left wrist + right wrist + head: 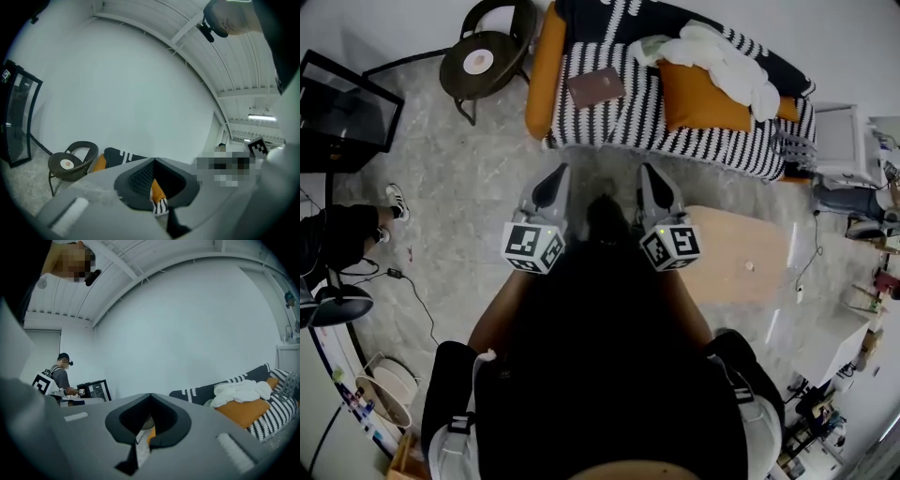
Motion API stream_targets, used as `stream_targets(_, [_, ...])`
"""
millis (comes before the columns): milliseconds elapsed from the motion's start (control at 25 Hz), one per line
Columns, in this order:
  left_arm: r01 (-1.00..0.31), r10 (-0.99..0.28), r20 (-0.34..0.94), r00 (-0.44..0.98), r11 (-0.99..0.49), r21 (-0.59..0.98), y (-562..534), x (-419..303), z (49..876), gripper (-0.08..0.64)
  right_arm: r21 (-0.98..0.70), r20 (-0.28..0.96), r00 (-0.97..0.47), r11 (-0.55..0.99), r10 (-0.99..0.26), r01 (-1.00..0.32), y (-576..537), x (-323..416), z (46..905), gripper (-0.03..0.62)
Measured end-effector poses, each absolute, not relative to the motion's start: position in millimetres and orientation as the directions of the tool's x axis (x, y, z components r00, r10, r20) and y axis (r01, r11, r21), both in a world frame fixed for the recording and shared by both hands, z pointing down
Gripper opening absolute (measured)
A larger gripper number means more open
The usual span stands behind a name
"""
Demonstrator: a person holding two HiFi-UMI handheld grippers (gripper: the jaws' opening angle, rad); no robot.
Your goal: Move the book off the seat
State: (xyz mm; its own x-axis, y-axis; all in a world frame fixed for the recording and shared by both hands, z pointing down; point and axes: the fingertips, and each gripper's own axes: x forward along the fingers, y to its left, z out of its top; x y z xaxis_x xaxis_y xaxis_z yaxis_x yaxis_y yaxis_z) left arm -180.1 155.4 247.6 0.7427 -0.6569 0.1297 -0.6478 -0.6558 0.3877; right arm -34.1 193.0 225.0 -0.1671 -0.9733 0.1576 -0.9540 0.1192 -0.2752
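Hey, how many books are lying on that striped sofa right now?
1: a brown book lying flat on the striped seat, next to the orange bolster. The white blanket might hide others.

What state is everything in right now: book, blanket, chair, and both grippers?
Book: closed, flat on the striped seat.
White blanket: crumpled over the orange cushion.
Round chair: upright, a disc on it.
Left gripper: shut, empty.
Right gripper: shut, empty.

My gripper has its jaws together with nothing between them. Off to the right, a white cloth lies on an orange cushion on the striped sofa.
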Motion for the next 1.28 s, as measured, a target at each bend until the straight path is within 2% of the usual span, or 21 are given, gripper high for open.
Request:
stream_targets(480, [-0.659, -0.663, 0.174, 0.729, -0.609, 0.441, 87, -133, 262, 0.006, -0.296, 0.166, -0.232, 0.176, -0.958, -0.939, 114, 8, 244, 0.008])
stream_targets(760, [-0.693, -0.671, 0.253, 0.698, -0.54, 0.478, 32, -89, 288, 0.006, -0.308, 0.212, -0.294, 0.222, -0.932, -0.925, 51, 45, 263, 0.008])
stream_targets(1000, [-0.739, -0.696, 0.326, 0.64, -0.441, 0.509, -11, -68, 333, 0.006, -0.334, 0.251, -0.357, 0.266, -0.9, -0.904, 4, 72, 298, 0.008])
stream_targets(1280, [-0.784, -0.714, 0.408, 0.569, -0.319, 0.533, -45, -71, 396, 0.006, -0.348, 0.332, -0.429, 0.313, -0.84, -0.884, -26, 65, 351, 0.008])
